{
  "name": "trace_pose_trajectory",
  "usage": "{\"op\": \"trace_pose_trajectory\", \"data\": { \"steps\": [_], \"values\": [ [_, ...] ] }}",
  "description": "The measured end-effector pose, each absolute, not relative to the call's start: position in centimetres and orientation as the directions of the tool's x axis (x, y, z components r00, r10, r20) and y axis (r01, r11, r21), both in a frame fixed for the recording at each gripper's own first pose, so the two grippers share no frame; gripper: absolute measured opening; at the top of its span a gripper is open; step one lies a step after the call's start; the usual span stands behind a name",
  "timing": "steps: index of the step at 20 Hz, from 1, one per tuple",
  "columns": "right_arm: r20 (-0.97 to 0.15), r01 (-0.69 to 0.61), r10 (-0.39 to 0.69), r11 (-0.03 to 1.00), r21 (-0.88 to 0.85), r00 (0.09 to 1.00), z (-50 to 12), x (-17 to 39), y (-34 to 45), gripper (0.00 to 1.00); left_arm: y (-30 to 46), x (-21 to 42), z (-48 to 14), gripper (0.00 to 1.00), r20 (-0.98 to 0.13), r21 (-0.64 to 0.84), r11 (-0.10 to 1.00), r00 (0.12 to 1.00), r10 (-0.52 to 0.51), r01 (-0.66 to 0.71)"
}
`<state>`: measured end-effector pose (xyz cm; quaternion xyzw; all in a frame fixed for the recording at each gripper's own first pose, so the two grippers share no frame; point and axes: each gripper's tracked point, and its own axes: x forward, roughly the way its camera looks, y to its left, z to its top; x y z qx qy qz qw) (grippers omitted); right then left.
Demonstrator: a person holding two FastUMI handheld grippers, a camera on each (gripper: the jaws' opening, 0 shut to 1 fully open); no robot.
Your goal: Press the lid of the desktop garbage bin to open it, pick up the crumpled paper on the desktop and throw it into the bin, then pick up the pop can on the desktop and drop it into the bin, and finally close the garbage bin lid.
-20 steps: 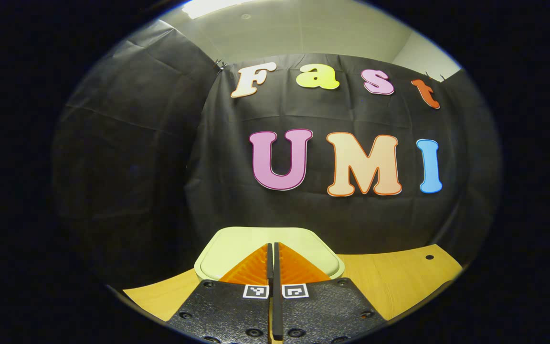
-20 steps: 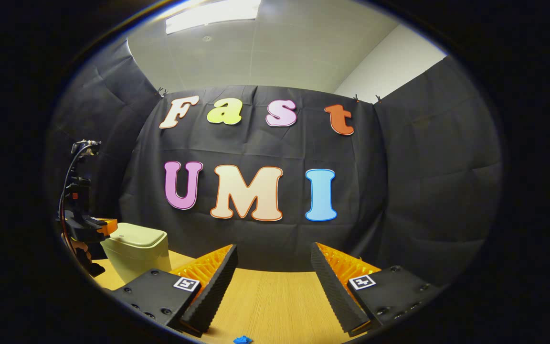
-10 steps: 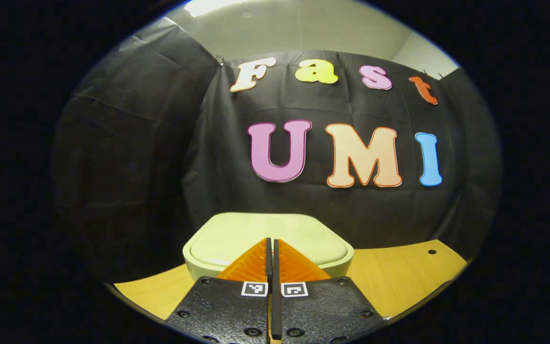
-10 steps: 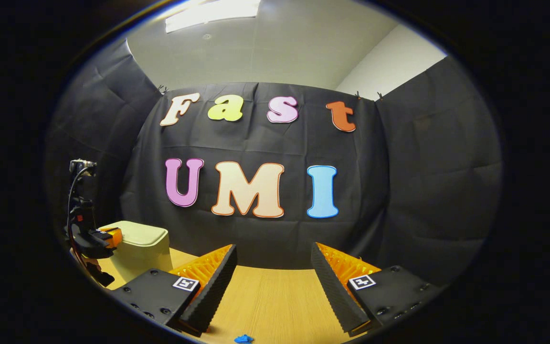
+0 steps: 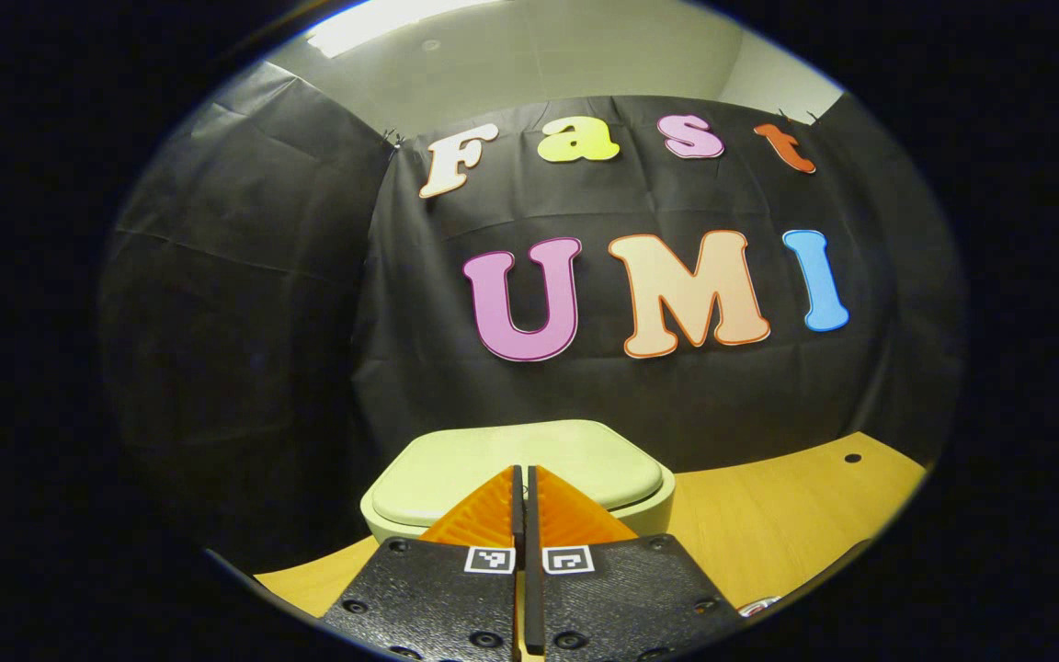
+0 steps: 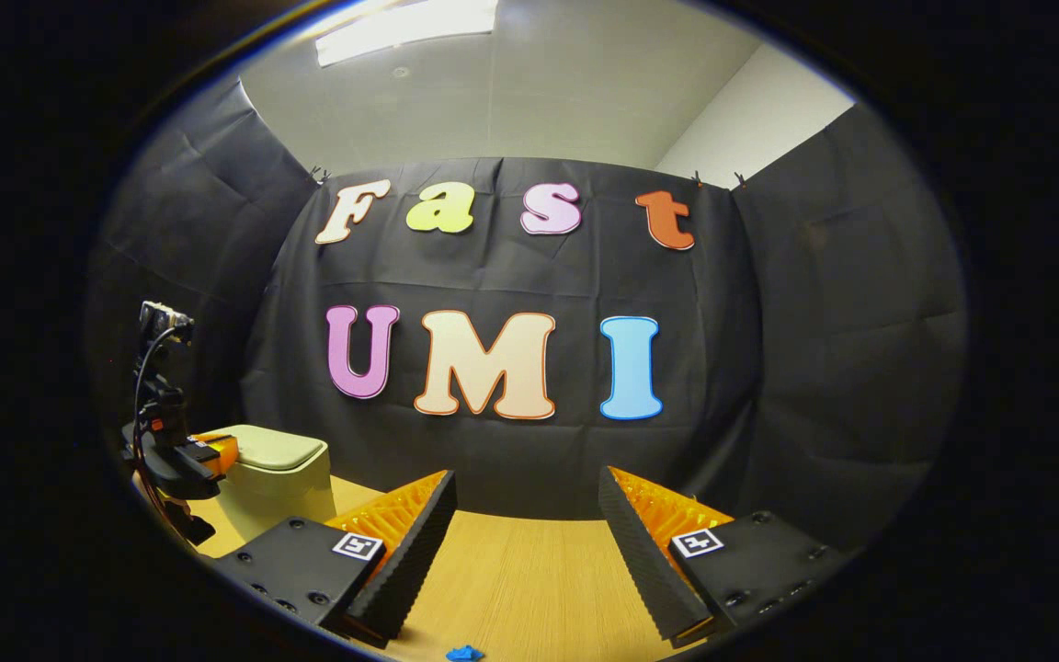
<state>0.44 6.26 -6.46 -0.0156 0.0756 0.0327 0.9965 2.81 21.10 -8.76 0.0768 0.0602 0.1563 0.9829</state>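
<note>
Pale-green bin lid [image 5: 518, 463] lies flat under the left gripper [image 5: 520, 478], fingers clenched together empty. Right gripper [image 6: 527, 515] gapes over the wooden desktop [image 6: 520, 579].

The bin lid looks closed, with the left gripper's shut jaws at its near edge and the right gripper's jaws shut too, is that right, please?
Not quite: the right gripper has its jaws wide apart over the wooden table, as the right gripper view shows. The bin lid is closed, and the left gripper is shut at its near edge.

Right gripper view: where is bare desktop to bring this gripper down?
Bare wood lies between and ahead of the right gripper, back to the black cloth wall. Crowded at left: the bin with the left gripper at its lid.
</note>
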Motion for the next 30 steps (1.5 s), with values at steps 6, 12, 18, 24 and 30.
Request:
{"op": "trace_pose_trajectory", "data": {
  "steps": [6, 12, 18, 24, 30],
  "values": [
    [-0.175, -0.130, 0.125, 0.991, -0.016, 0.977, -7.5, 1.0, 6.4, 0.98, 20.7, 2.1, -4.6, 0.00, -0.029, 0.106, 0.942, 0.946, 0.322, -0.317],
    [-0.237, -0.193, 0.188, 0.981, 0.004, 0.953, -10.3, 1.2, 6.9, 0.99, 18.1, 0.2, -0.4, 0.26, 0.035, 0.060, 0.958, 0.959, 0.280, -0.281],
    [-0.321, -0.255, 0.238, 0.967, -0.011, 0.917, -15.3, 0.5, 8.4, 0.98, 15.3, -2.8, 1.6, 0.70, 0.074, 0.046, 0.964, 0.963, 0.259, -0.263],
    [-0.453, -0.324, 0.277, 0.946, -0.028, 0.847, -23.2, -1.8, 10.3, 1.00, 13.9, -5.1, 2.4, 0.86, 0.077, 0.052, 0.966, 0.965, 0.250, -0.254],
    [-0.625, -0.338, 0.258, 0.941, -0.010, 0.737, -33.3, -5.5, 10.6, 0.98, 13.3, -6.8, 3.2, 0.87, 0.080, 0.065, 0.966, 0.967, 0.244, -0.249]
  ]
}}
